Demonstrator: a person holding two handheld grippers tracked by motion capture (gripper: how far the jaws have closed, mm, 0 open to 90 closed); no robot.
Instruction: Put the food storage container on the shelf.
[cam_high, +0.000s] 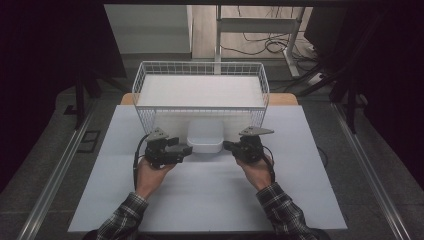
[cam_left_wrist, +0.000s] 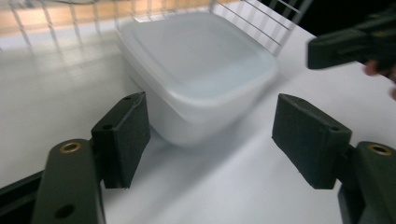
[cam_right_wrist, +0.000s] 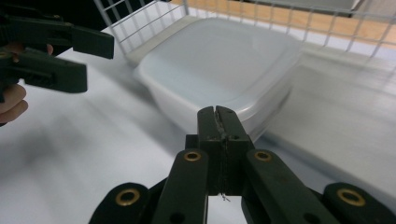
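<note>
A white lidded plastic container (cam_high: 204, 136) (cam_left_wrist: 201, 60) (cam_right_wrist: 219, 60) sits on the white tabletop (cam_high: 210, 200), right in front of the wire basket. My left gripper (cam_high: 187, 149) (cam_left_wrist: 210, 112) is at its left side, open, with the container's near corner just beyond the two pads and not touched by them. My right gripper (cam_high: 226, 146) (cam_right_wrist: 218, 116) is at the container's right side, shut with nothing between its jaws, its tip close to the container's corner. Each gripper view also catches the other gripper farther off: the right gripper (cam_left_wrist: 345, 46) and the left gripper (cam_right_wrist: 88, 58).
A white wire basket (cam_high: 200, 64) with a flat white bottom stands behind the container at the table's far edge. Dark floor, metal rails and a desk frame with cables surround the table. The person's forearms in plaid sleeves (cam_high: 280, 210) come in from the bottom.
</note>
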